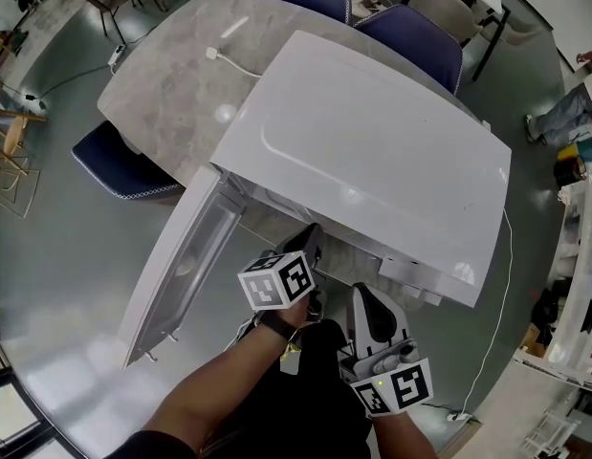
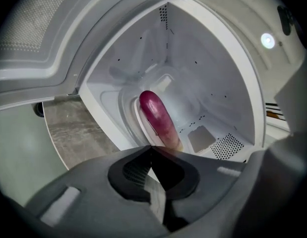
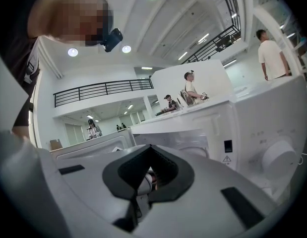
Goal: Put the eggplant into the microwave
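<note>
A purple eggplant (image 2: 157, 115) lies inside the white microwave (image 1: 372, 151), on the round turntable (image 2: 193, 100), pointing out toward the opening. The microwave door (image 1: 186, 256) hangs wide open to the left. My left gripper (image 2: 151, 148) is at the mouth of the cavity (image 1: 310, 239), its jaws shut with the tips meeting just short of the eggplant's near end, which slips behind the right jaw. My right gripper (image 1: 365, 293) is held lower, in front of the microwave, also shut (image 3: 150, 147). It looks up past the control panel's knob (image 3: 279, 157).
The microwave stands on a grey stone table (image 1: 171, 75) with blue chairs (image 1: 114, 165) (image 1: 415, 36) around it. A white cable (image 1: 233, 63) lies on the tabletop, and a power cord (image 1: 501, 295) hangs at the right. People stand beyond the microwave (image 3: 272, 53).
</note>
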